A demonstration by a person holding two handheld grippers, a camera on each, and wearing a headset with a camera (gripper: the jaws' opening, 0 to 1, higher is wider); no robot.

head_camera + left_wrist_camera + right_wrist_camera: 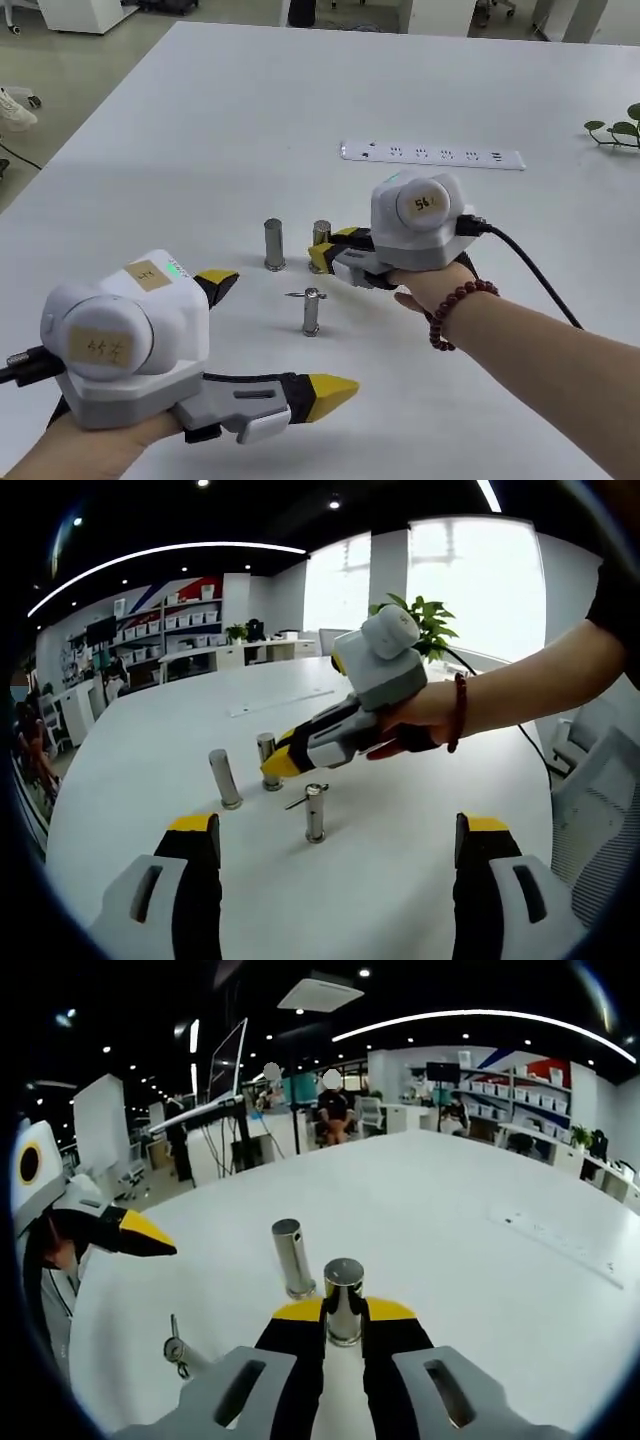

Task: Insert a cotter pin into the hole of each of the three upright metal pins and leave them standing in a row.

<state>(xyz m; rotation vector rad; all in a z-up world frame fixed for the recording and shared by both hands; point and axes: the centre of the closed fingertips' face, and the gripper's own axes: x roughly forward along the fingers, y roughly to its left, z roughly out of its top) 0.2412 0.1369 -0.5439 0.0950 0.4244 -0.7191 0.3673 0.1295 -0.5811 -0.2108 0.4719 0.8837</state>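
Three upright metal pins stand on the white table [200, 150]. The near pin [311, 312] [315, 814] [178, 1350] has a cotter pin [295, 295] through its top hole. The far left pin [274, 245] [224, 778] [293, 1258] stands free. My right gripper [320, 252] [344, 1312] is shut on the third pin [321, 233] [266, 758] [344, 1295], its yellow tips pressed on both sides. My left gripper [280, 335] [338, 825] is open near the table's front, its jaws wide apart, with the near pin just ahead of them.
A white power strip [432, 154] lies farther back on the table. A green plant [620, 128] sits at the right edge. The right gripper's black cable [540, 275] trails over the table. Office desks and a person [332, 1110] are in the background.
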